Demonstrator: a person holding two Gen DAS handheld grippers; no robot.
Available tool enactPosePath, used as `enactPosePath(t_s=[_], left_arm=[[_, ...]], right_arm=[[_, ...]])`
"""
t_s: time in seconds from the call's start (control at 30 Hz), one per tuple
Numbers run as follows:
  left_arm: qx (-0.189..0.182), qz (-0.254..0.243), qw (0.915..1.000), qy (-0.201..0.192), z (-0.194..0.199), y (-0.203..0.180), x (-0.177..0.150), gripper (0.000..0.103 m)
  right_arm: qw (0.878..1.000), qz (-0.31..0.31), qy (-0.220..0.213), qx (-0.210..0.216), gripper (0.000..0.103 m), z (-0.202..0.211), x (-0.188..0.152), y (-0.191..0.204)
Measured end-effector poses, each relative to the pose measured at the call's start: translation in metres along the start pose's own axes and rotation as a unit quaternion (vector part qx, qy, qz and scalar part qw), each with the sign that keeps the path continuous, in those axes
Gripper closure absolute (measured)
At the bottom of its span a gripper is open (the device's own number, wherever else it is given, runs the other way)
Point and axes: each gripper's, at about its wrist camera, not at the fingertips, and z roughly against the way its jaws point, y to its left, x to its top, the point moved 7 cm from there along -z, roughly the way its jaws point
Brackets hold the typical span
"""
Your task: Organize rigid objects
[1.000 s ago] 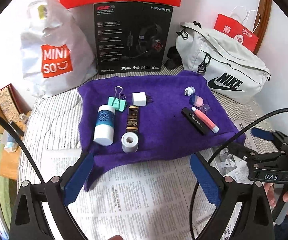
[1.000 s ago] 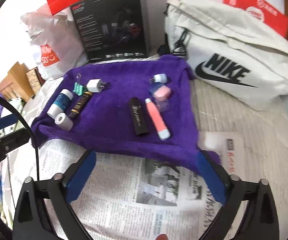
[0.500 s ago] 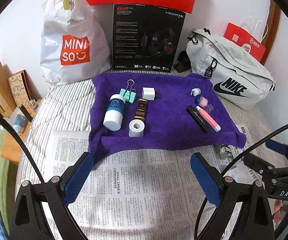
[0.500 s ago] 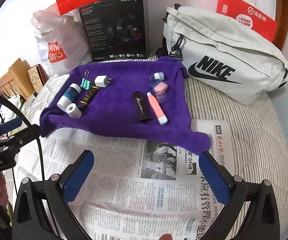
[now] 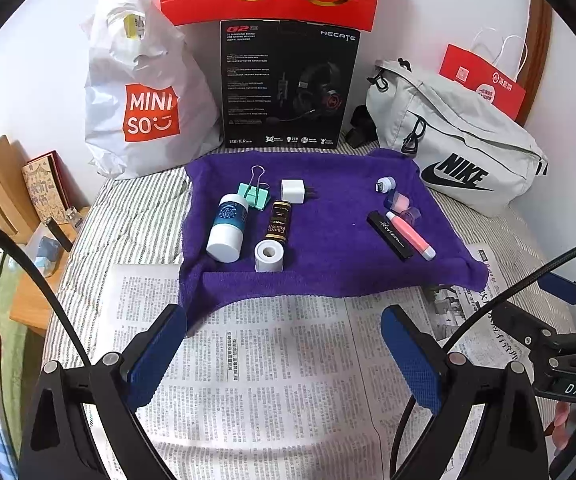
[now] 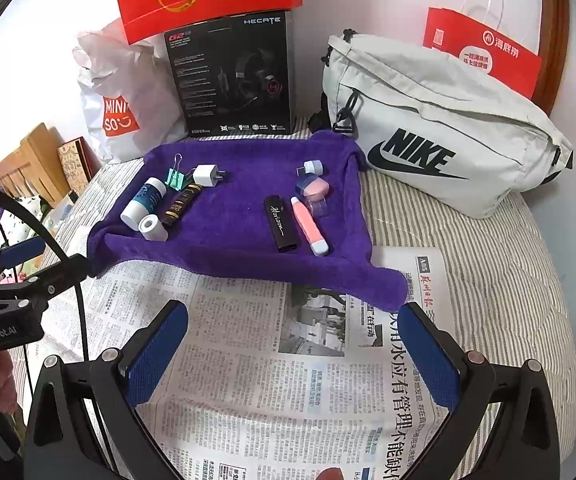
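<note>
Lying on the purple towel [image 5: 328,248], small items sit beyond both open jaws.

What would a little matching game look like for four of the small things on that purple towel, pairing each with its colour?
Things:
1. binder clip
2. charger plug
3. flat stick with script lettering
4. pen-shaped tube

Colours:
A. pink with a white tip
B. mint green
C. black
D. white

Pairs: 1-B, 2-D, 3-C, 4-A
</note>
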Motion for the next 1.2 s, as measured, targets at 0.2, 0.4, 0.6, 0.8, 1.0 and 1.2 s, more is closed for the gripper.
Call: enactPosePath(t_s=[0.2,0.4,0.6,0.8,1.0,1.2], left_arm=[[0.002,0.001,1.0,0.004,0.001,0.0,-0.003,0.005],[0.002,-0.003,1.0,0.003,0.002,-0.001,-0.004,0.005],[0.002,-0.005,1.0,0.004,0.003,-0.002,-0.006,0.005],[0.002,-0.003,1.0,0.004,0.003,-0.003,-0.006,0.005],[0.001,-0.009,1.0,0.005,0.006,-0.004,-0.007,0.005],[0.002,-0.012,0.9999,0.004,0.008,-0.006,-0.007,0.005]], right_arm=[[1.0,-0.005,0.001,0.001,0.0,0.0,-0.002,-0.002],[1.0,-0.006,-0.003,0.001,0.0,0.002,-0.002,-0.002],[1.0,-0.007,-0.008,-0.001,0.0,0.007,-0.003,-0.005],[1.0,-0.004,-0.013,0.0,0.0,0.012,-0.003,-0.003],[1.0,-0.002,-0.018,0.002,0.0,0.016,-0.003,-0.002],[1.0,-0.002,-0.022,0.002,0.0,0.02,-0.003,-0.003]])
